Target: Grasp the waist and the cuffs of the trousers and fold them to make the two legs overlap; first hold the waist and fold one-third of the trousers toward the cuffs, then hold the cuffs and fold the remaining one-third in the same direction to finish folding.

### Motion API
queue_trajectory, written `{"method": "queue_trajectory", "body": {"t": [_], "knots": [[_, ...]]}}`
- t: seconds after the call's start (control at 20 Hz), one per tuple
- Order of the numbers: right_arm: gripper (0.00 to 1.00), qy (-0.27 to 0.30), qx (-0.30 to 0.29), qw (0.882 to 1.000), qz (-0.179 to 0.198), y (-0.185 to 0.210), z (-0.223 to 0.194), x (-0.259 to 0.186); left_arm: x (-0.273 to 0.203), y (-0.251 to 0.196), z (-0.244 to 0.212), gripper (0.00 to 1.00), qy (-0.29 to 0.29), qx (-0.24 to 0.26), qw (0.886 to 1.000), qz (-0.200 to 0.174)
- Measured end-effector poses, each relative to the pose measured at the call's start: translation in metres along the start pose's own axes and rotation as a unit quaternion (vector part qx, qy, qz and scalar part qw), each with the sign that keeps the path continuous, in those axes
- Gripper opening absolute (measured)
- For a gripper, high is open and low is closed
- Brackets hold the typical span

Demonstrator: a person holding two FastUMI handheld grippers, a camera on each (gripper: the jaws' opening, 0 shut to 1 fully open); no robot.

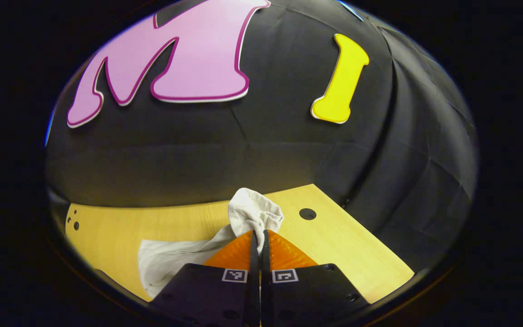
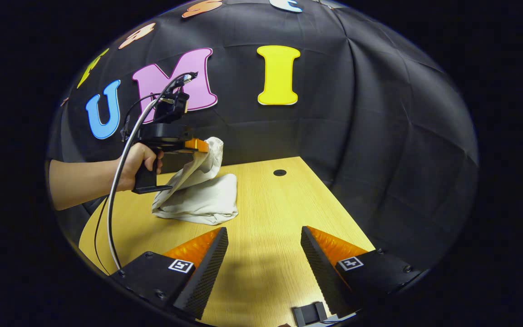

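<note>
A pale wooden bench (image 2: 270,204) fills the floor of the booth, backed by black cloth (image 2: 379,136), with a round hole (image 2: 279,172) near its far edge. On the bench's left half, seen from the right gripper view, lie the off-white trousers (image 2: 202,200), already bundled into a thick folded pile, with one end lifted clear of the surface and rising steeply to the left gripper (image 2: 202,146). That gripper is held above the bench by a person's hand (image 2: 139,165), a bare forearm (image 2: 84,181) reaching in from the left and a cable (image 2: 120,181) looping down from the tool. In the left gripper view, the left gripper (image 1: 259,236) has its fingers pressed together on a fold of the trousers (image 1: 254,211); the cloth bunches up beyond the tips and trails down left to the part resting on the bench (image 1: 334,236). The right gripper (image 2: 264,240) hovers low over bare wood at the near edge, well apart from the trousers, its fingers spread wide with nothing between them. A small dark object (image 2: 309,313) sits at the bench's near edge; what it is cannot be told.
</note>
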State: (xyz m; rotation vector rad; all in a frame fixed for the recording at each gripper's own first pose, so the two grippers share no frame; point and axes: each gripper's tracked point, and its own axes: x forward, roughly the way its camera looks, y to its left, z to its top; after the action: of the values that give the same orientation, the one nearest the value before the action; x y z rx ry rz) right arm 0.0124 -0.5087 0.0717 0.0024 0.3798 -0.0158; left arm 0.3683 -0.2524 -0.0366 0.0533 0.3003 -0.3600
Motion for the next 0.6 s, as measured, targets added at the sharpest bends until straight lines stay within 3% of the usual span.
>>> {"method": "queue_trajectory", "body": {"t": [0.1, 0.2, 0.3, 0.35, 0.4, 0.45, 0.6], "knots": [[0.99, 0.003, 0.005, 1.000, 0.002, -0.002, -0.003, -0.001, 0.010, -0.009, -0.010, 0.12, 0.004, -0.024, 1.000, -0.004], [0.99, 0.003, 0.006, 1.000, 0.004, -0.003, -0.003, -0.003, 0.012, -0.010, -0.019, 0.25, 0.012, -0.034, 0.999, -0.001], [0.99, 0.001, 0.004, 1.000, 0.008, -0.002, -0.003, -0.004, -0.001, 0.002, -0.023, 0.55, 0.009, -0.038, 0.999, 0.007], [0.99, 0.000, 0.003, 1.000, 0.009, -0.001, -0.001, -0.004, -0.011, 0.011, -0.022, 0.63, 0.004, -0.040, 0.999, 0.016], [0.99, -0.003, 0.002, 1.000, 0.012, 0.001, 0.001, -0.005, -0.022, 0.021, -0.022, 0.81, -0.003, -0.042, 0.999, 0.028], [0.99, -0.005, 0.002, 1.000, 0.015, 0.002, 0.002, -0.007, -0.033, 0.032, -0.022, 0.93, -0.010, -0.044, 0.998, 0.044], [0.99, -0.010, 0.003, 1.000, 0.022, 0.007, 0.007, -0.010, -0.081, 0.072, -0.028, 0.96, -0.026, -0.018, 0.994, 0.102]]}}
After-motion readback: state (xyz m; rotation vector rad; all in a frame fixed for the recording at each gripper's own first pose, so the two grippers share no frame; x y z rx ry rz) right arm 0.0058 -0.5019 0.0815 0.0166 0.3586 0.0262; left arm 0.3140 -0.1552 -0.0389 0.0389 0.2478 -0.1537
